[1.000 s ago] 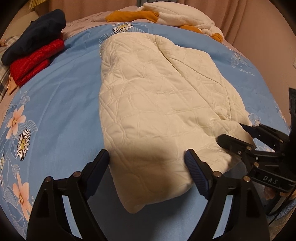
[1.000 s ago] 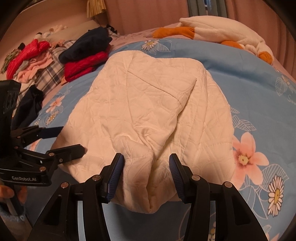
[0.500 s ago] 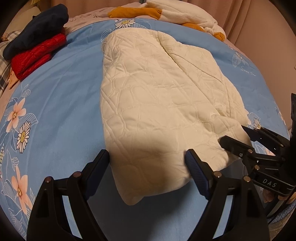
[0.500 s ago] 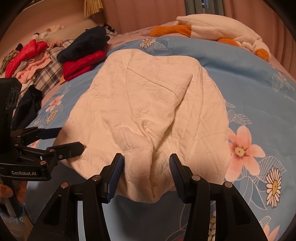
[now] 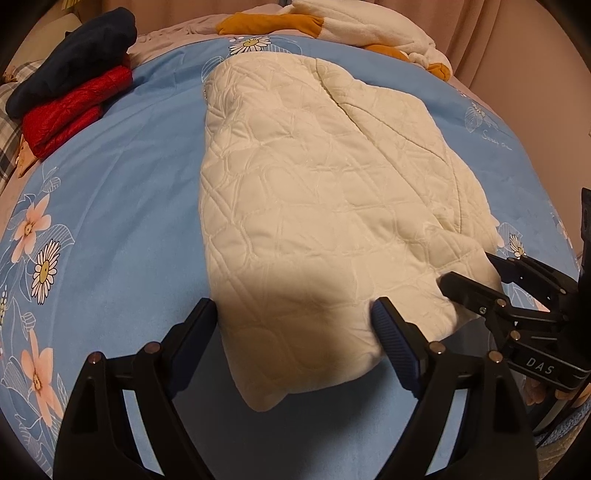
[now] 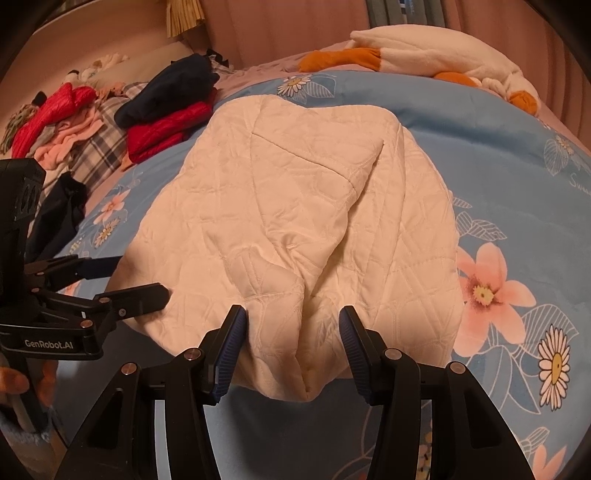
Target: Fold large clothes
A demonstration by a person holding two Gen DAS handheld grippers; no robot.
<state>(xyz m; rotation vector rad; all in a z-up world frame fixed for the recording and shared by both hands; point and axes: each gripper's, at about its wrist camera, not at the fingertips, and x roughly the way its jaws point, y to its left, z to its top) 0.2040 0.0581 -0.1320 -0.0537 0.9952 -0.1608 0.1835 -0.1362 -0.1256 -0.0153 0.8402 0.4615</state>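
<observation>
A cream quilted garment lies lengthwise on the blue flowered bedsheet, partly folded, with a flap laid across its far half. My left gripper stands wide open over the garment's near left corner, its pads clear of the cloth. My right gripper is about half open at the near right corner. A bunched ridge of the hem lies between its fingers, and I see no squeeze on it.
A navy and a red folded garment are stacked at the far left of the bed. A white and orange plush blanket lies at the far edge. Loose clothes pile up on a plaid cloth beyond the left side.
Both views have shifted only slightly, so the garment sits a little farther out in each frame. Both grippers keep their places and their jaw widths.
</observation>
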